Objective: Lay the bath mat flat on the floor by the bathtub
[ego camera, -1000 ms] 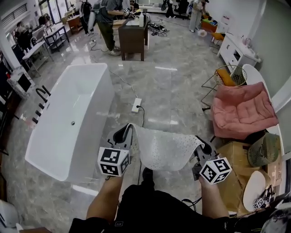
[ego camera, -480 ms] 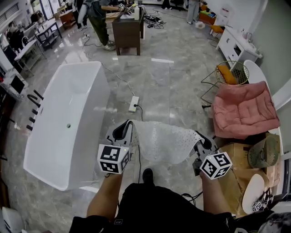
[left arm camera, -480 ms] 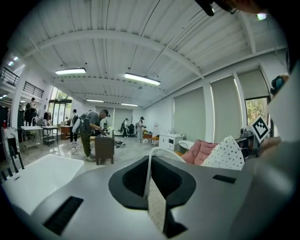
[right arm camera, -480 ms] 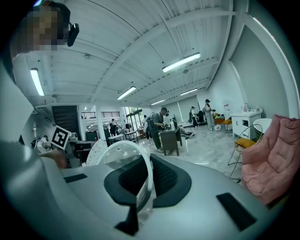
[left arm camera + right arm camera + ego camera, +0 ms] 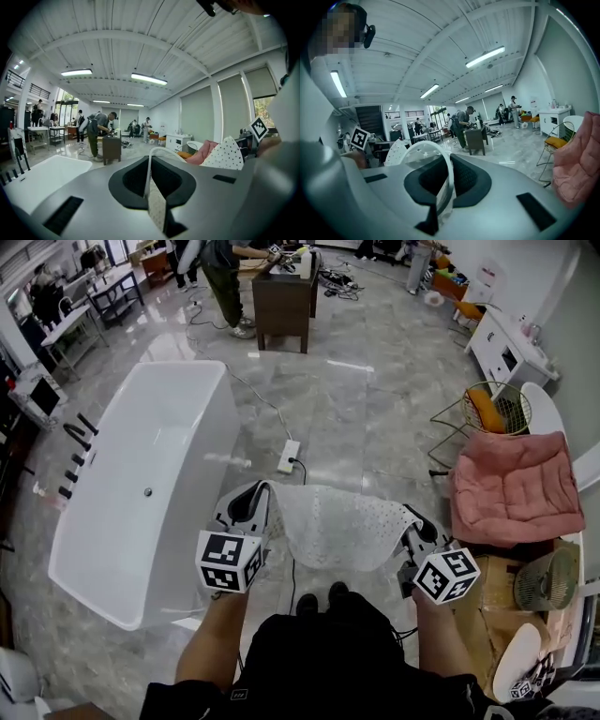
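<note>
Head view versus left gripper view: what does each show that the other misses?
Head view only: the whole bath mat hanging between left gripper and right gripper, and a power strip on the floor. Left gripper view only: its jaws shut on the mat's edge, plus ceiling lights. Both: bathtub, pink chair.

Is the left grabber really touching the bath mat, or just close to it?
Touching. The left gripper view shows the left gripper with its jaws shut on the edge of the bath mat, with no gap between them.
</note>
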